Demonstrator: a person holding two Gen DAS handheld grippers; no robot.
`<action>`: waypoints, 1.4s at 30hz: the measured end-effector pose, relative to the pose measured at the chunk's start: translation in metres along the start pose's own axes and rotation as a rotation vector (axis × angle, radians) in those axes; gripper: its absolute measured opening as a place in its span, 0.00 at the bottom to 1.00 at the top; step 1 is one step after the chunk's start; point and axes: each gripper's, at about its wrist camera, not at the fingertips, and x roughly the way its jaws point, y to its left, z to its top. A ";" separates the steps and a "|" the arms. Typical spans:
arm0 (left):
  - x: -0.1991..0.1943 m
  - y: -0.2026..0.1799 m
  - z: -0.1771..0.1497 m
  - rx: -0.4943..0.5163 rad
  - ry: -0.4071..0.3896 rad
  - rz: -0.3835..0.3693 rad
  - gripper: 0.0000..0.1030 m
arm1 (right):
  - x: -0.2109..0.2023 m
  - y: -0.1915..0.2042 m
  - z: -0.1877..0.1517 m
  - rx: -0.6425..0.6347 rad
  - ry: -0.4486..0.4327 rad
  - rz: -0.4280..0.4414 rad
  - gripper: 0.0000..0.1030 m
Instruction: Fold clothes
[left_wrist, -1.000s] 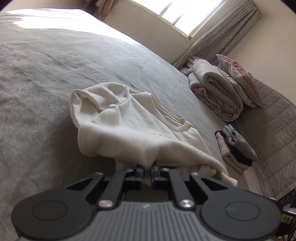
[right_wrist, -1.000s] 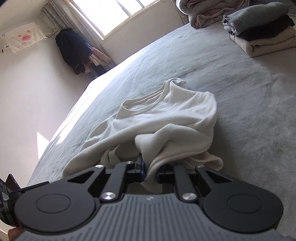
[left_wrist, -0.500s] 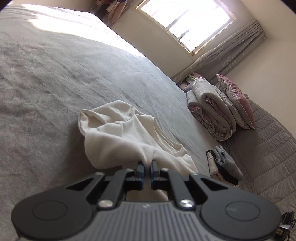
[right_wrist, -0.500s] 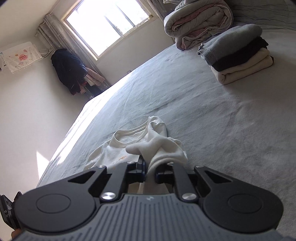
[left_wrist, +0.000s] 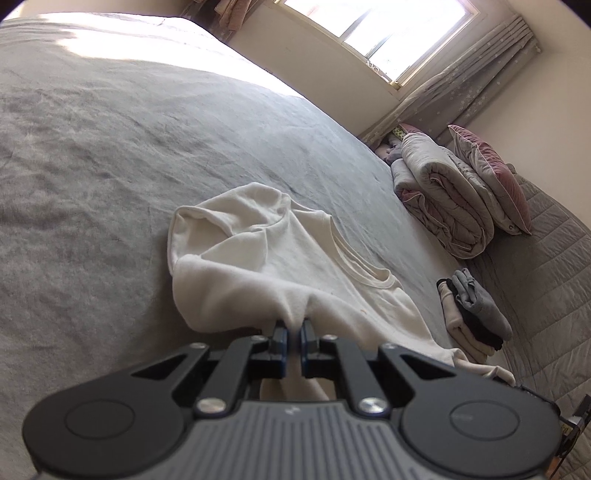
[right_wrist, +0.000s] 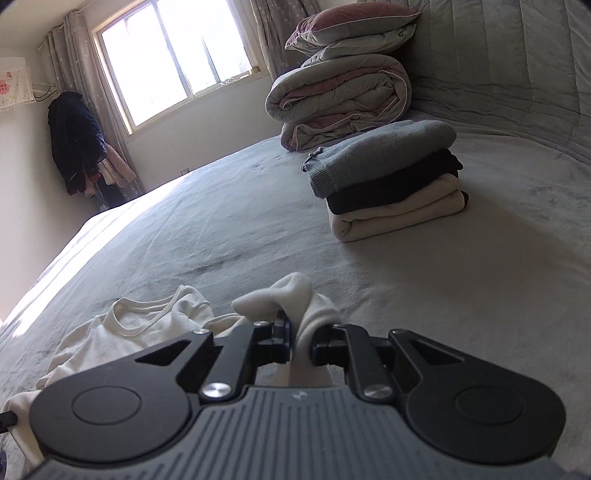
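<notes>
A cream long-sleeved shirt (left_wrist: 258, 258) lies crumpled on the grey bedspread (left_wrist: 110, 147), its neckline turned toward the headboard side. My left gripper (left_wrist: 291, 332) is shut on a bunched fold of its near edge. In the right wrist view the shirt (right_wrist: 147, 325) trails off to the lower left. My right gripper (right_wrist: 300, 338) has a thick wad of the cream cloth between its pads; its jaws are opening slightly, and the cloth still fills the gap. Part of the shirt is hidden under both gripper bodies.
A stack of folded clothes (right_wrist: 388, 184), grey over black over cream, sits on the bed ahead of the right gripper. Behind it lie a rolled duvet (right_wrist: 340, 96) and a pillow (right_wrist: 351, 22). A dark jacket (right_wrist: 72, 140) hangs by the window.
The right gripper has swung with its wad of cloth toward the folded stack, so the shirt now sits low and left in its view. The left gripper has kept its hold and barely shifted.
</notes>
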 end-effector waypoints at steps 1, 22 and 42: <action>0.000 0.001 0.001 0.003 0.003 -0.002 0.06 | 0.001 0.001 -0.001 0.002 0.011 0.000 0.17; 0.040 -0.014 0.011 -0.079 -0.053 -0.200 0.07 | -0.014 0.083 -0.051 -0.257 0.258 0.228 0.49; 0.107 -0.003 0.006 -0.231 0.052 -0.187 0.26 | -0.006 0.085 -0.049 -0.287 0.241 0.272 0.49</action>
